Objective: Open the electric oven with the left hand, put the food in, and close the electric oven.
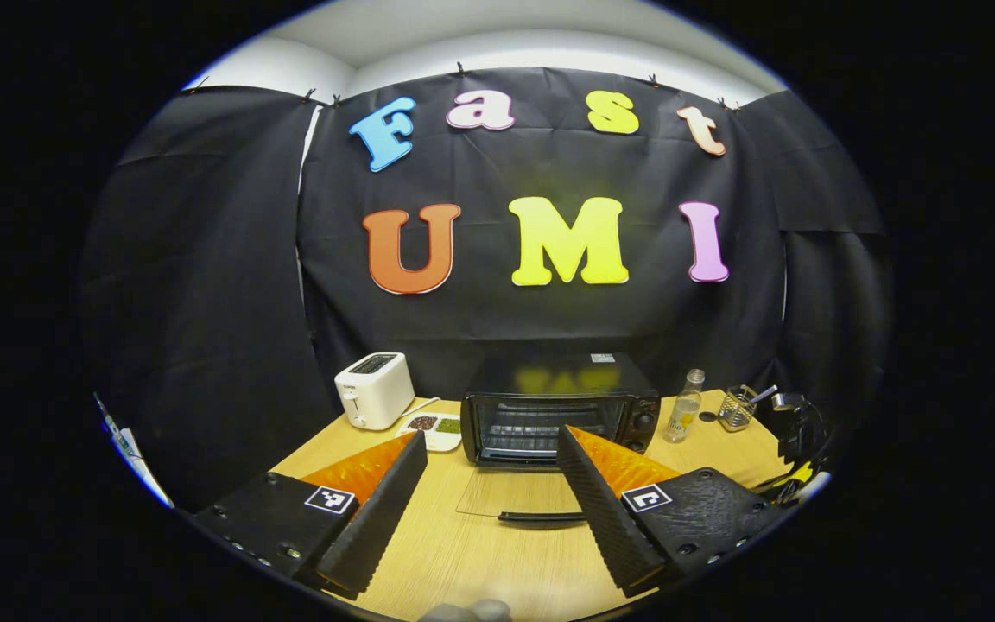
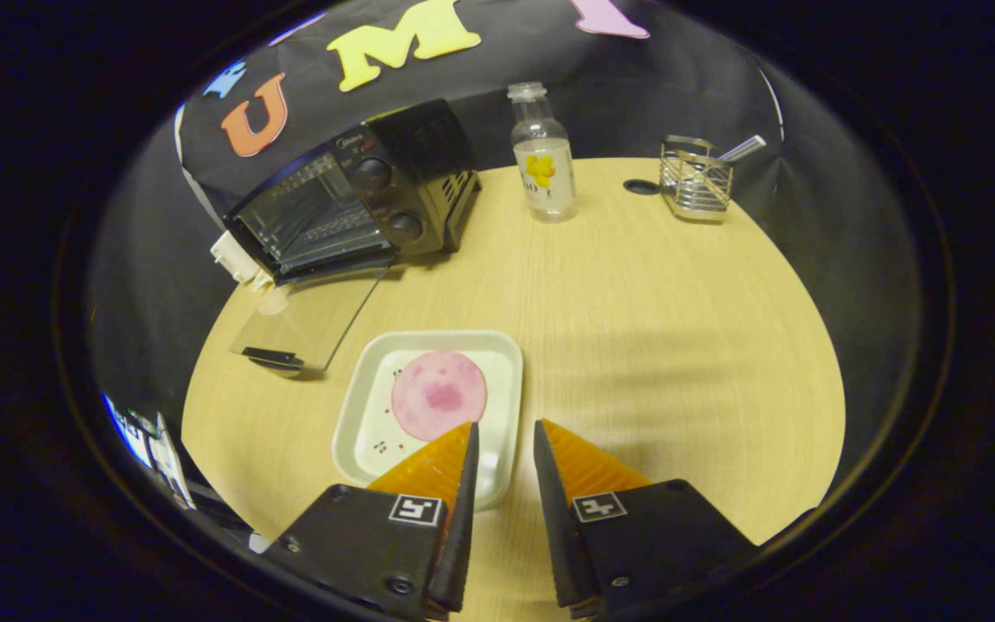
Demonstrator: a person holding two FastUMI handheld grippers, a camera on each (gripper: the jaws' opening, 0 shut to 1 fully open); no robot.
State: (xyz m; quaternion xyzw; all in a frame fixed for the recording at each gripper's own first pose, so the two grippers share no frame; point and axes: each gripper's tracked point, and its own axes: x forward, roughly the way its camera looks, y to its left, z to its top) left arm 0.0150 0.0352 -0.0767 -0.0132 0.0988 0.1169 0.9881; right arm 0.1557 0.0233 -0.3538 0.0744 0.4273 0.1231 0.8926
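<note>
Fingers of the left gripper (image 1: 491, 484) stand spread wide, holding nothing, above the table (image 1: 497, 561) before the electric oven (image 1: 560, 406), whose glass door (image 1: 519, 494) lies folded down flat. Right gripper (image 2: 504, 445) hangs with a narrow gap, empty, over the near rim of a white tray (image 2: 359, 423) bearing pink round food (image 2: 439, 394), near the oven's door. Farther back stand a bottle (image 2: 542, 155) and wire holder (image 2: 694, 180).
</note>
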